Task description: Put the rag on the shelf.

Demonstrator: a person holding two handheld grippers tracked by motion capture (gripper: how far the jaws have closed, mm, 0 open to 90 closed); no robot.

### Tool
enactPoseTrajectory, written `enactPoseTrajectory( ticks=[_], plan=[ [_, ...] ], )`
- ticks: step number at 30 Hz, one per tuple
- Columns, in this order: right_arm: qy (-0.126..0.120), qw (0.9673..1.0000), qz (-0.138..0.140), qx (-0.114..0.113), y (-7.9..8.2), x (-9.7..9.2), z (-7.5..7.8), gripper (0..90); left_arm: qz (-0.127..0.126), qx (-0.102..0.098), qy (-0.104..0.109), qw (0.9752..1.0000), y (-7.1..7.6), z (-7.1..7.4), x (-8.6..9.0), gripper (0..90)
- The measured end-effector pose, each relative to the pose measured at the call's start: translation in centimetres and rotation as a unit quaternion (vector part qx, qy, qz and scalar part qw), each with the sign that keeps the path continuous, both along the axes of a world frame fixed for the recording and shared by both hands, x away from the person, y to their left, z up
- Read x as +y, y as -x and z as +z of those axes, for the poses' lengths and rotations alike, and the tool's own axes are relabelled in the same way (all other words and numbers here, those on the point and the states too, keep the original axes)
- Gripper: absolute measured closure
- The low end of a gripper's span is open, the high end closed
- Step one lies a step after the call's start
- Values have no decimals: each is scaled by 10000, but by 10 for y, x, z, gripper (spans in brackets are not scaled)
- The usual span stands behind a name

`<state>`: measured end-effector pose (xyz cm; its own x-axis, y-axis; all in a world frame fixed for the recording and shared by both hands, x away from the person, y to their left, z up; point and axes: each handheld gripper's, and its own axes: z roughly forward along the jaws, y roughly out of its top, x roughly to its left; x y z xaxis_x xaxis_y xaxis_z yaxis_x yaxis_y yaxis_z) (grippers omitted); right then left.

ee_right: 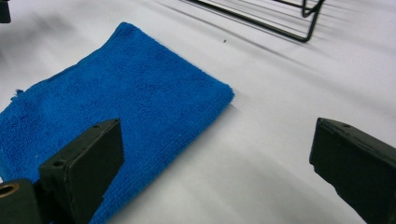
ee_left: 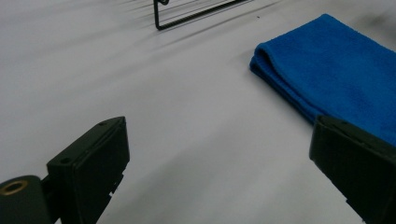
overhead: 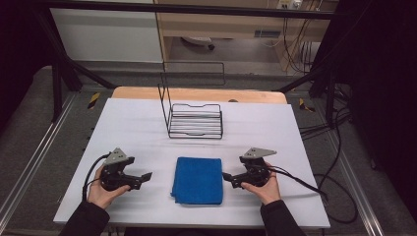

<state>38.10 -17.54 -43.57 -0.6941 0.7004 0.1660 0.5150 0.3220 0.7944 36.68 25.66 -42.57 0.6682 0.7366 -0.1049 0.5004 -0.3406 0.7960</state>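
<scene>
With the folded blue towel (overhead: 197, 180) flat on the table (overhead: 133, 128) between my left claw (overhead: 146, 176) and right claw (overhead: 227, 177), both spread and empty, I judged it best to pinch each near corner low and evenly.

White sheet (overhead: 128, 128) covers my table; bare wooden edge (overhead: 196, 93) shows at far side. Black metal frame (overhead: 59, 73) stands around table, its top bar crossing overhead. Grey carpet floor (overhead: 29, 128) on both sides, silver rails (overhead: 34, 162) along it. Black cables (overhead: 339, 196) trail on floor at my right. White panel (overhead: 108, 34) and wooden shelving (overhead: 226, 24) behind. Corners dark, light dim.
</scene>
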Motion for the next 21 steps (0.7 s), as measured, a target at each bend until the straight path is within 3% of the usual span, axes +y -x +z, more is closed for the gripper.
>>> enactPoseTrajectory(
  ticks=[14,21],
  plan=[
    [-170,9998,-125,-41,4,-14,5,31,-199,-101,-283,9993,-16,23,-58,70],
    [-137,9999,-100,-8,4,-13,4,33,-67,94,-236,9997,-33,17,-78,111]
  ],
)
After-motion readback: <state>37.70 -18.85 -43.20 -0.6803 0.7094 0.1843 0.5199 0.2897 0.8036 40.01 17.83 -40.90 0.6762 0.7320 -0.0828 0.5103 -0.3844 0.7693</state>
